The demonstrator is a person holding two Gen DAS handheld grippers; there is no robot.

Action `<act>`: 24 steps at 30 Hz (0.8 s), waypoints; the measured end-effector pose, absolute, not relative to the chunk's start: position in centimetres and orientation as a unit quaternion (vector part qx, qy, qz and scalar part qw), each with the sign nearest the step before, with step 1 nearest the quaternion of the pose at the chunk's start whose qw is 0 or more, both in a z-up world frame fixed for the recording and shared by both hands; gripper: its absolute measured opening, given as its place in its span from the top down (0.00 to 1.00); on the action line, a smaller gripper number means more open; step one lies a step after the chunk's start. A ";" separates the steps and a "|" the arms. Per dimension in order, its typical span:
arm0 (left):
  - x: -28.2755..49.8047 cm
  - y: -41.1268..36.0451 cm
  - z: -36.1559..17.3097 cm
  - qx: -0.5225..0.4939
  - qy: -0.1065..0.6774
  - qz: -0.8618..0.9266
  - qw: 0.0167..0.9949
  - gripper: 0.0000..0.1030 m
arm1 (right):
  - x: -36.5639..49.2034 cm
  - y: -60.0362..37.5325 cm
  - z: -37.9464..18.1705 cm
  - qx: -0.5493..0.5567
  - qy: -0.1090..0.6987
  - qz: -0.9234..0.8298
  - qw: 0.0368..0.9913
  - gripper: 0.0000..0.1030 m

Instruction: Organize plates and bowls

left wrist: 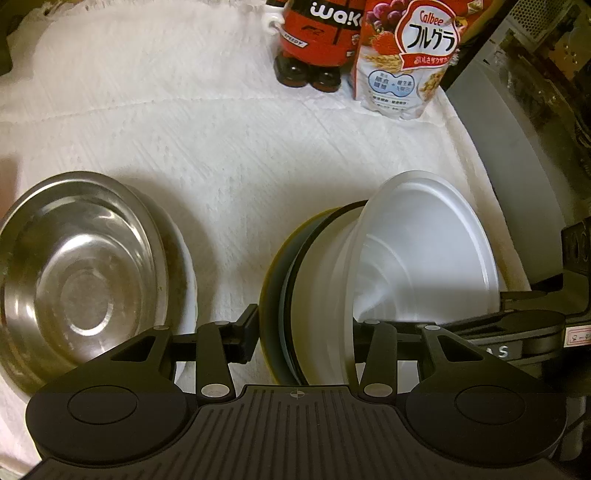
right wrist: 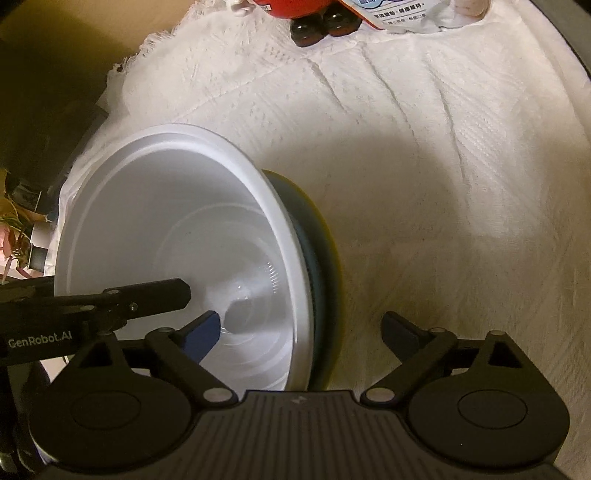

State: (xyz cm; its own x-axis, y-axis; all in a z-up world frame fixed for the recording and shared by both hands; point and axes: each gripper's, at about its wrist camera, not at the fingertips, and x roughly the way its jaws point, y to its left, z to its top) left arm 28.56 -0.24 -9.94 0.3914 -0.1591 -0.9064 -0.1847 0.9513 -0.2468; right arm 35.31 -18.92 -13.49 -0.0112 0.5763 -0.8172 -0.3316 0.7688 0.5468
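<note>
A white plastic bowl (left wrist: pixel 424 251) (right wrist: pixel 177 229) sits nested in a dark bowl with a yellow rim (left wrist: pixel 273 280) (right wrist: pixel 325 258), tilted on the white cloth. My left gripper (left wrist: pixel 308 325) is shut on this stack. One finger (left wrist: pixel 247 328) presses the yellow rim from outside and the other (right wrist: pixel 162 291) lies inside the white bowl. My right gripper (right wrist: pixel 301 325) stands open astride the stack's near rim. Its blue-padded finger (right wrist: pixel 203 336) is inside the bowl, touching nothing. At the left a steel bowl (left wrist: pixel 74 266) rests on a white dish (left wrist: pixel 188 284).
A white textured cloth (left wrist: pixel 221 147) (right wrist: pixel 443 166) covers the table. At the back stand a red bottle pack (left wrist: pixel 317 33) and a Calbee cereal bag (left wrist: pixel 410 59). A grey appliance (left wrist: pixel 517 129) borders the right side. Dark clutter lies past the cloth's left edge (right wrist: pixel 37 147).
</note>
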 end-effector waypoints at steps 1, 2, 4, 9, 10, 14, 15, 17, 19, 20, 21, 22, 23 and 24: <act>28.5 0.0 -9.9 -0.163 0.552 0.006 0.818 0.56 | 35.3 -18.9 -13.3 0.092 0.626 0.325 0.703 0.16; 28.5 0.1 -10.0 -0.170 0.553 0.005 0.816 0.56 | 35.4 -19.0 -13.0 0.085 0.619 0.324 0.710 0.17; 28.5 0.4 -10.0 -0.182 0.555 0.004 0.812 0.56 | 35.1 -18.9 -12.5 0.067 0.600 0.314 0.733 0.17; 28.8 -0.3 -10.0 -0.171 0.560 0.001 0.810 0.46 | 35.1 -18.7 -11.9 0.048 0.583 0.300 0.754 0.20; 28.9 -0.4 -10.0 -0.169 0.561 0.001 0.810 0.43 | 35.3 -18.5 -11.8 0.048 0.583 0.301 0.754 0.20; 29.2 -0.4 -10.0 -0.171 0.561 0.001 0.810 0.41 | 35.3 -17.9 -11.9 0.053 0.586 0.308 0.747 0.22; 29.2 -0.3 -10.0 -0.173 0.560 0.000 0.810 0.41 | 35.4 -17.6 -12.0 0.054 0.587 0.309 0.746 0.22; 29.1 -0.3 -10.1 -0.173 0.559 -0.002 0.811 0.41 | 35.2 -17.8 -12.1 0.056 0.589 0.315 0.743 0.23; 29.1 -0.3 -10.1 -0.174 0.559 -0.001 0.811 0.41 | 35.2 -17.8 -12.1 0.060 0.591 0.317 0.740 0.24; 29.1 -0.3 -10.1 -0.174 0.559 -0.002 0.810 0.41 | 35.1 -17.7 -12.1 0.062 0.591 0.319 0.738 0.26; 29.1 -0.3 -10.0 -0.174 0.560 -0.002 0.810 0.41 | 35.1 -17.7 -12.2 0.065 0.592 0.321 0.736 0.28; 29.1 -0.3 -10.0 -0.174 0.560 -0.002 0.810 0.41 | 35.2 -17.7 -12.2 0.068 0.592 0.323 0.735 0.29; 29.1 -0.2 -10.0 -0.175 0.560 -0.002 0.810 0.41 | 35.2 -17.7 -12.2 0.071 0.593 0.326 0.733 0.33; 29.1 -0.3 -10.0 -0.176 0.561 -0.001 0.809 0.41 | 35.1 -17.7 -12.1 0.074 0.592 0.330 0.732 0.36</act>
